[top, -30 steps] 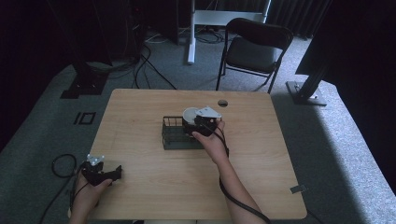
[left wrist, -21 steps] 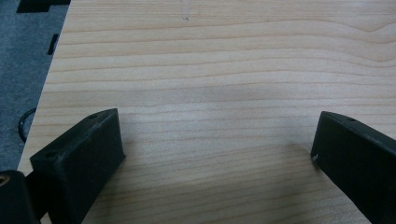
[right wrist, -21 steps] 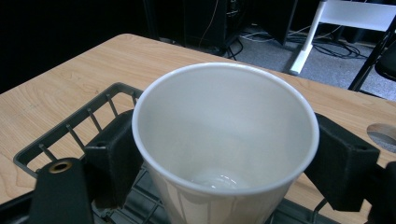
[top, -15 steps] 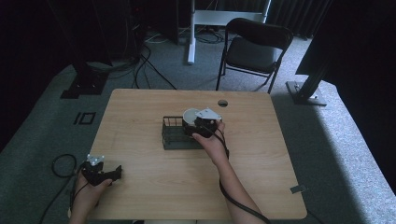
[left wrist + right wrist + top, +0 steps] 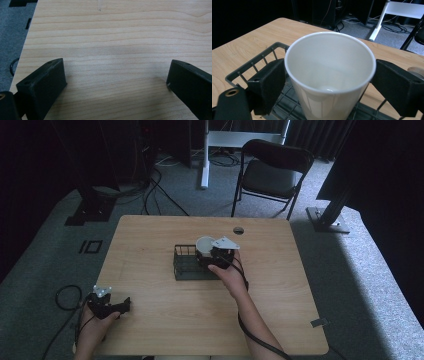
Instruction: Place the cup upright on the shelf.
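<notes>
Pale wooden table (image 5: 165,320) carries a black wire basket (image 5: 186,263). Over its right end the right gripper (image 5: 329,77) clasps a white cup (image 5: 329,72), unmarked, its base cut off. Near the front-left corner the left gripper (image 5: 117,75) gapes, empty.

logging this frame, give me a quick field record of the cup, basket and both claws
cup: white cup, upright, empty, over the basket
basket: dark wire basket, mid-table
right claw: right claw with jaws against both sides of the cup
left claw: left claw open, empty, above bare wood near the table's near left corner
table: wooden table
</notes>
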